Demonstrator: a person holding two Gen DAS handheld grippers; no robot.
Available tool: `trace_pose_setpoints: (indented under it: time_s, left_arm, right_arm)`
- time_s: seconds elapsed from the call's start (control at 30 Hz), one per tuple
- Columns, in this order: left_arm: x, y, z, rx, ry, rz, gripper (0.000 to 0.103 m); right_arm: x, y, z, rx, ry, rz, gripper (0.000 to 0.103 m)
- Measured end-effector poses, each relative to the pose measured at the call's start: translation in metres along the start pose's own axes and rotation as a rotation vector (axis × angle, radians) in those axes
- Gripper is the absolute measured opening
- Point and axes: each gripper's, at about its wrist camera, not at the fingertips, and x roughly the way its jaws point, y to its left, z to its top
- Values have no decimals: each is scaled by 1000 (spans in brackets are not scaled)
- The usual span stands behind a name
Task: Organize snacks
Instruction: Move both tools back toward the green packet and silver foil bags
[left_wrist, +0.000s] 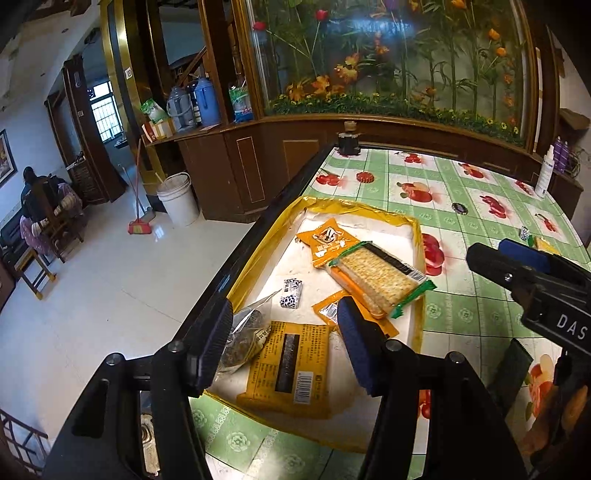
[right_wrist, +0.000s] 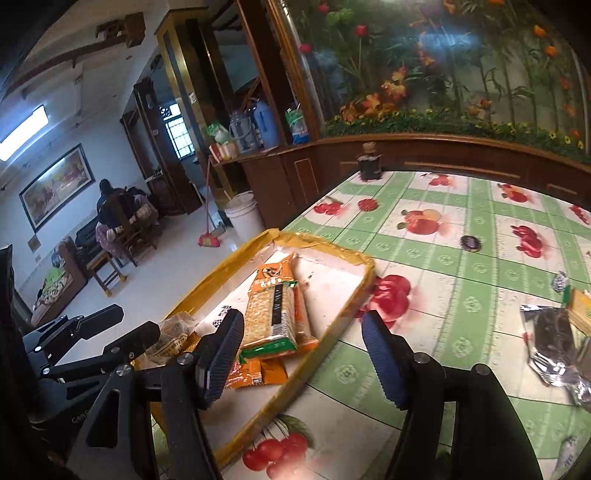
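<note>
Both grippers, left (left_wrist: 284, 343) and right (right_wrist: 306, 354), hang half-open and empty over the green fruit-print tablecloth (left_wrist: 461, 295); shallow yellow-rimmed tray (left_wrist: 415, 236) holds snack packets, glossy white floor (left_wrist: 110, 288) beyond.

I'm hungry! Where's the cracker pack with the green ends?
The cracker pack lies inside the yellow-rimmed tray, on top of orange packets, near the tray's right side.

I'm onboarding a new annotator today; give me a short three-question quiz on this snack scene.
1. True or false: the cracker pack lies inside the yellow-edged tray.
2. The silver foil packet lies: A in the tray, B on the tablecloth outside it, C on the floor?
3. What do the left gripper fingers hold?

Key: 1 true; 2 B; 3 nothing, they are open.
</note>
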Motion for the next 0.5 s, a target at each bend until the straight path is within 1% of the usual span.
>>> trace_pose_setpoints:
  time_s: [0.17, 0.43, 0.47, 0.5]
  left_arm:
    - [-13, -8, 1, 14, -22, -10, 58]
    - [-33, -24, 1, 38, -51, -25, 58]
    - [-34, -27, 1, 44, -52, -28, 60]
    - [-36, -30, 1, 50, -55, -30, 64]
  right_arm:
    - [-28, -12, -2, 29, -47, -23, 68]
    - [-65, -28, -12, 58, -89, -56, 75]
    - [-69, -30, -14, 63, -95, -61, 75]
    - [-73, -33, -16, 68, -99, -66, 75]
